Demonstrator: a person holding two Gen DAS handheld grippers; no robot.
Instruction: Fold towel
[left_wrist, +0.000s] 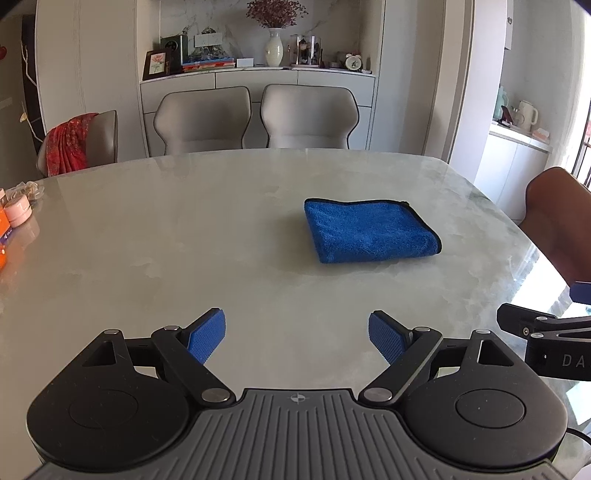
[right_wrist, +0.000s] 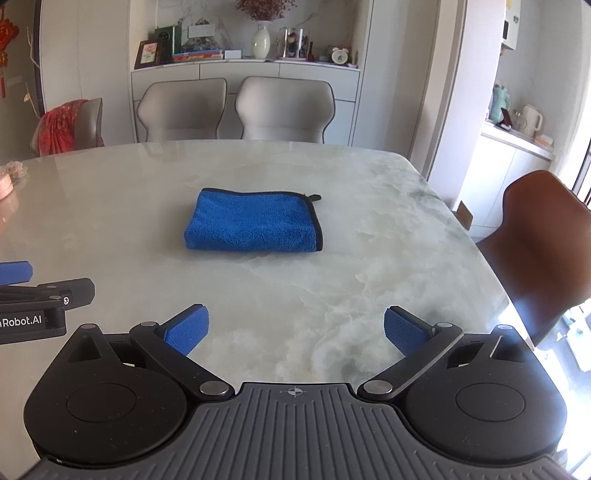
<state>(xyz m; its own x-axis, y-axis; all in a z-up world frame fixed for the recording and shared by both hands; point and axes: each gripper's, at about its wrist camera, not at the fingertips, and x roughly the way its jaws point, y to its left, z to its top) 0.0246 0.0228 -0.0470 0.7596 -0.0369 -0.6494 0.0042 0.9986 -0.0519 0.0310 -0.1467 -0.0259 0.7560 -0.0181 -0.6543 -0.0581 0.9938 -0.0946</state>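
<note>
Right claw (right_wrist: 295, 328) spread wide, empty, hovering over marble bench (right_wrist: 369, 258). Blue towel (right_wrist: 253, 221) folded, flat on bench at 12 o'clock, well apart. Left claw (right_wrist: 14, 273) edge at 9 o'clock. Brown chair (right_wrist: 546, 251) at 3 o'clock.

Showing as plush, fuzzy blue terry cloth with a black stitched hem, the towel (right_wrist: 253, 225); gleaming as polished, glossy pale marble, the table (right_wrist: 332, 295); looking like matt black plastic with bare metal rivets and dimpled blue rubbery pads (left_wrist: 207, 336), the left gripper (left_wrist: 297, 334); matching in finish, the right gripper (right_wrist: 295, 328); appearing smooth, brown and leather-like, the chair (right_wrist: 543, 251).
</note>
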